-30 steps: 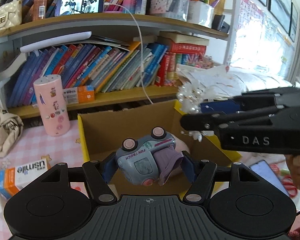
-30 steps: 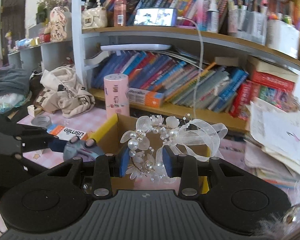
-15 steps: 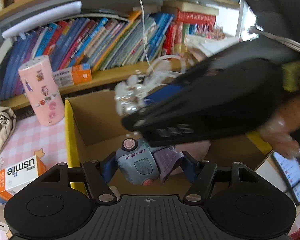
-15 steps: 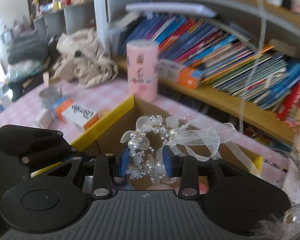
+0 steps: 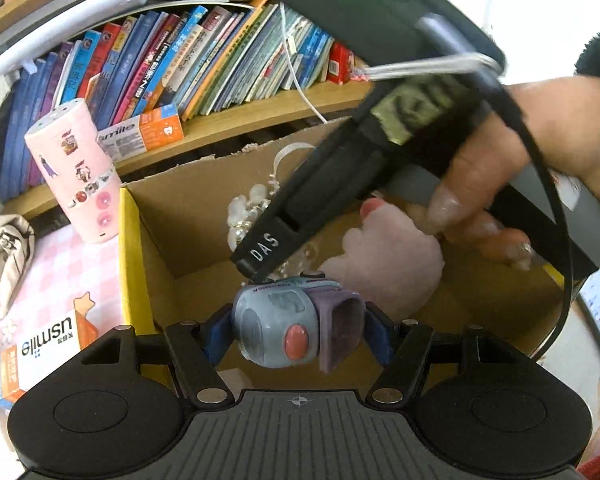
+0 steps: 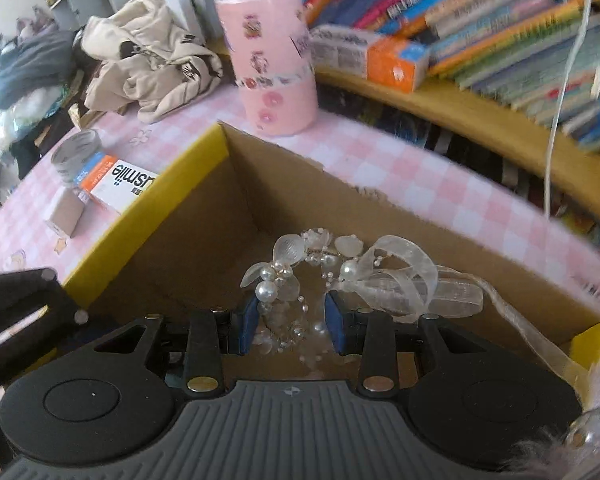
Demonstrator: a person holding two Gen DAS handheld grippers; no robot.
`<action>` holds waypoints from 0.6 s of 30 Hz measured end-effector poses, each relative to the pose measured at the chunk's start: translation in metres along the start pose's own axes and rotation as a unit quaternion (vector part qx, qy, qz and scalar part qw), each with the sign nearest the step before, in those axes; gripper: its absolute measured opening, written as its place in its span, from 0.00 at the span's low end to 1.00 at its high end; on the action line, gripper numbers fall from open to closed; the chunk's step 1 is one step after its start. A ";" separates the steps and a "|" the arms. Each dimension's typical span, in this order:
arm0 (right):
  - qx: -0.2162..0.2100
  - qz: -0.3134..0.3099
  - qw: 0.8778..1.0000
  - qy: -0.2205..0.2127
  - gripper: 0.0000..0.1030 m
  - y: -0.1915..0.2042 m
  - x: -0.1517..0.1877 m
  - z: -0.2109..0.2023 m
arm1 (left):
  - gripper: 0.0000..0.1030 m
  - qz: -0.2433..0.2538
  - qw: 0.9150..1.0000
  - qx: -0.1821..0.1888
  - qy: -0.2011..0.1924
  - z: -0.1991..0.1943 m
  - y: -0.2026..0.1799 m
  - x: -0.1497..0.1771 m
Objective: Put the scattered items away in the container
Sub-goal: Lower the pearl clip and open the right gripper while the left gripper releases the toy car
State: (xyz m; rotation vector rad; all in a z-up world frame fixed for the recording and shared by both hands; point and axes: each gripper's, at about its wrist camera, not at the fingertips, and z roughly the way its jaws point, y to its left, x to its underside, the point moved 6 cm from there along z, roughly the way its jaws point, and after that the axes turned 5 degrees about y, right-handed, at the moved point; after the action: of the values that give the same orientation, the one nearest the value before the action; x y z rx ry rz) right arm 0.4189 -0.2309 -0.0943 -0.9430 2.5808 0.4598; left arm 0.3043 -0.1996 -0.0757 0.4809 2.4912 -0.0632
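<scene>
Both sets of tongs hang over the open cardboard box (image 6: 188,240) that fills the middle of each frame. At the lower centre of the left wrist view, the left gripper (image 5: 298,334) is clamped on a small blue-grey toy truck (image 5: 272,330), its blue pads pressed against the toy's sides just above the box floor. At the lower centre of the right wrist view, the right gripper (image 6: 294,330) is nearly closed, pinching a pearl and ribbon hair ornament (image 6: 320,276) whose gauzy loops trail to the right over the box. In the left view the right gripper's black body crosses from the upper right, marked "DAS", with a hand (image 5: 540,168) around it. A pink plush (image 5: 388,256) lies inside the box. An orange and white carton (image 6: 116,180) at the left reads "usmile".
</scene>
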 end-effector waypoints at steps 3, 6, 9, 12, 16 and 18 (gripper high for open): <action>-0.015 0.027 0.999 0.012 0.33 -0.007 0.001 0.007 | 0.65 0.009 1.000 0.000 0.005 0.002 -0.005 0.001; -0.023 0.047 0.999 0.016 0.32 -0.011 0.002 0.010 | 0.65 0.010 1.000 0.003 0.009 0.004 -0.007 0.003; -0.028 0.062 0.998 0.013 0.33 -0.015 0.001 0.010 | 0.67 0.008 1.000 0.002 0.009 0.004 -0.008 0.003; -0.045 0.086 0.995 0.002 0.39 -0.019 -0.002 0.005 | 0.69 0.009 1.000 0.002 0.005 0.000 -0.008 0.001; -0.064 0.110 0.992 -0.020 0.46 -0.020 -0.006 -0.007 | 0.76 0.012 1.000 -0.003 -0.008 -0.007 -0.010 -0.001; -0.066 0.114 0.991 -0.030 0.50 -0.018 -0.006 -0.015 | 0.77 0.011 1.000 -0.004 -0.012 -0.011 -0.011 -0.001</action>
State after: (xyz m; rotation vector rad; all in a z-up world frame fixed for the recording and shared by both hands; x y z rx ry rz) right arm 0.4319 -0.2464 -0.0812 -0.6659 2.6408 0.7173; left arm 0.2955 -0.2087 -0.0670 0.5008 2.4610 -0.0512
